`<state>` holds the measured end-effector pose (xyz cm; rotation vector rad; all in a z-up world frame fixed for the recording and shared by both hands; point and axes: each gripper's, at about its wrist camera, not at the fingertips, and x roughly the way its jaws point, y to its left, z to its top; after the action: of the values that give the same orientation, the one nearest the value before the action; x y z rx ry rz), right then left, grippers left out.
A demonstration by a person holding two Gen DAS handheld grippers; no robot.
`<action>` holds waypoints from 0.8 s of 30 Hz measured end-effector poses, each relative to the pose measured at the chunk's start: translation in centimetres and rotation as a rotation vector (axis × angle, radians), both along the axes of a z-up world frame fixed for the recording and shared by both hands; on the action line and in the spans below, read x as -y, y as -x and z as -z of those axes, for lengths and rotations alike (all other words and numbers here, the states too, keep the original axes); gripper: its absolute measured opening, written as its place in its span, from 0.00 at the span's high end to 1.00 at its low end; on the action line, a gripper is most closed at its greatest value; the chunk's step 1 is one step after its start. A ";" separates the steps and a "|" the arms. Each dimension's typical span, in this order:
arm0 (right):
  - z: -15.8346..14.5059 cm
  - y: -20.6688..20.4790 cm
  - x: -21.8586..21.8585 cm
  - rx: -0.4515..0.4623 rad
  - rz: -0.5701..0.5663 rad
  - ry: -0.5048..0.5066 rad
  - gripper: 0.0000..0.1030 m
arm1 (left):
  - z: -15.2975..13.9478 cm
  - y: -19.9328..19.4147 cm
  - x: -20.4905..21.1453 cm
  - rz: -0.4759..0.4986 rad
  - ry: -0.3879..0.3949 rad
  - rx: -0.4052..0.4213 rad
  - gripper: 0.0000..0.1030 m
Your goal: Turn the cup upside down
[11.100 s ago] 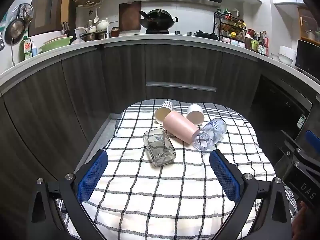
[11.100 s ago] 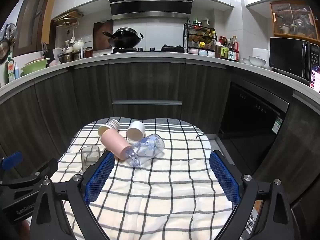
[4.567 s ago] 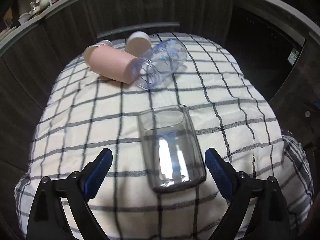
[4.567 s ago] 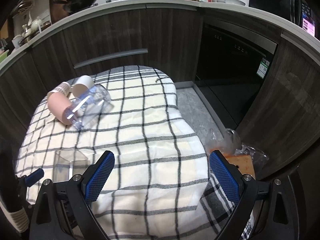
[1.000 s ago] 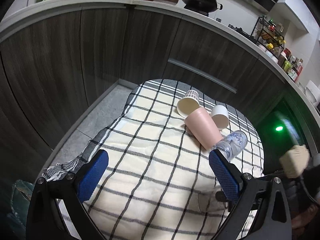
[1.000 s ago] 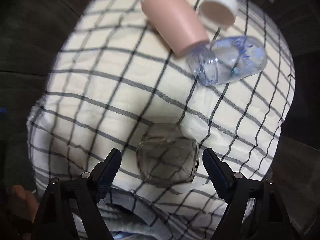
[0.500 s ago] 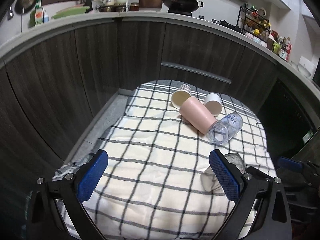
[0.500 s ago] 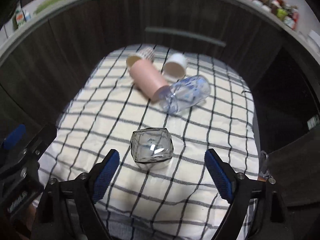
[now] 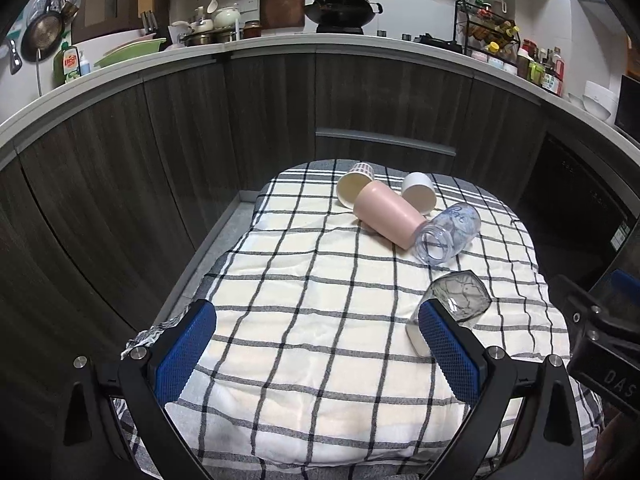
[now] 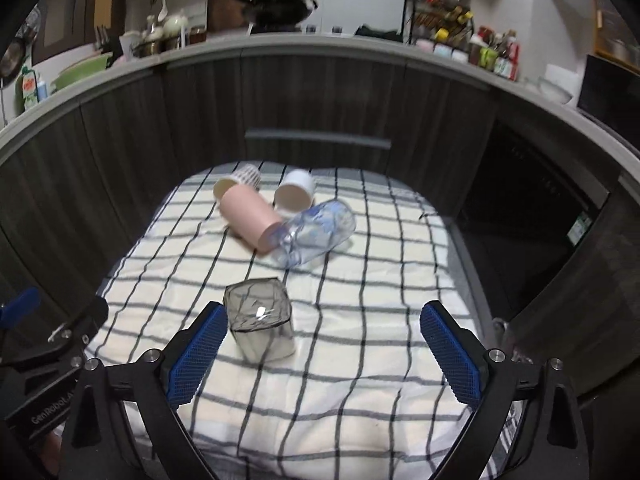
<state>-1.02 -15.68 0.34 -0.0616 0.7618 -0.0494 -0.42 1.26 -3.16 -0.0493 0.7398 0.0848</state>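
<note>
Glass cup point(image 10: 260, 320) stands mouth-down on the checked cloth point(image 10: 360, 380), near the worktop's front edge. Both the left gripper point(image 9: 316, 354) and right gripper point(image 10: 324, 352) are spread, empty. A nudge could topple it on the soft cloth.

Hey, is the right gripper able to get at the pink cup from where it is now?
Probably yes. The right gripper is open, and the pink cup lies on its side farther back. The upturned glass stands just left of the direct line, so an approach from the right looks free.
</note>
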 end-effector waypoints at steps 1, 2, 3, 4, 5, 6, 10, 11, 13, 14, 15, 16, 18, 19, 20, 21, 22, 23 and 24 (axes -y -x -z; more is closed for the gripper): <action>-0.2 0.4 0.1 0.022 0.003 0.003 0.05 | 0.0 0.1 0.2 0.001 -0.004 0.005 0.00; -0.3 0.6 0.2 0.032 0.005 0.005 0.05 | -0.1 0.3 0.3 0.001 -0.008 0.009 0.00; -0.4 0.9 0.3 0.045 0.007 0.005 0.05 | -0.1 0.5 0.4 0.004 -0.010 0.015 0.00; -0.5 1.2 0.4 0.059 0.011 0.001 0.05 | -0.2 0.6 0.5 0.008 -0.011 0.021 0.00; -0.5 1.4 0.5 0.066 0.013 -0.001 0.05 | -0.3 0.8 0.6 0.012 -0.016 0.031 0.00; -0.5 1.6 0.7 0.074 0.015 -0.011 0.05 | -0.5 0.9 0.7 0.013 -0.021 0.037 0.00; -0.5 2.2 1.2 0.095 0.026 -0.027 0.05 | -0.5 1.2 1.0 0.023 -0.027 0.052 0.00; -0.5 2.2 1.3 0.102 0.025 -0.029 0.05 | -0.5 1.2 1.1 0.024 -0.027 0.053 0.00; -0.5 2.6 1.4 0.125 0.027 -0.028 0.05 | -0.4 1.3 1.2 0.031 -0.023 0.050 0.00; -0.5 2.9 1.4 0.137 0.027 -0.027 0.05 | -0.3 1.4 1.3 0.035 -0.021 0.049 0.00; -0.6 3.1 1.4 0.149 0.025 -0.031 0.05 | -0.3 1.5 1.3 0.040 -0.020 0.050 0.00; -0.7 3.3 1.4 0.158 0.024 -0.034 0.05 | -0.3 1.6 1.3 0.041 -0.021 0.052 0.00; -0.8 3.6 1.5 0.171 0.023 -0.036 0.05 | -0.3 1.8 1.4 0.044 -0.024 0.057 0.00; -0.9 3.7 1.6 0.176 0.024 -0.039 0.05 | -0.3 1.8 1.4 0.045 -0.024 0.057 0.00; -0.9 3.8 1.6 0.179 0.025 -0.041 0.05 | -0.3 1.9 1.4 0.045 -0.026 0.058 0.00; -0.8 3.9 1.7 0.181 0.027 -0.044 0.05 | -0.3 1.9 1.5 0.047 -0.029 0.058 0.00; -0.8 4.0 1.8 0.183 0.028 -0.046 0.05 | -0.3 1.9 1.6 0.048 -0.030 0.058 0.00; -0.7 4.1 1.9 0.187 0.030 -0.048 0.05 | -0.3 1.9 1.7 0.051 -0.031 0.059 0.00; -0.7 4.2 2.0 0.190 0.031 -0.049 0.05 | -0.3 2.0 1.8 0.053 -0.032 0.060 0.00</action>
<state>-5.21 -17.65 1.09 0.0013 0.5734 -0.0651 -2.37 -0.54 -2.90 -0.0014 0.6794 0.0443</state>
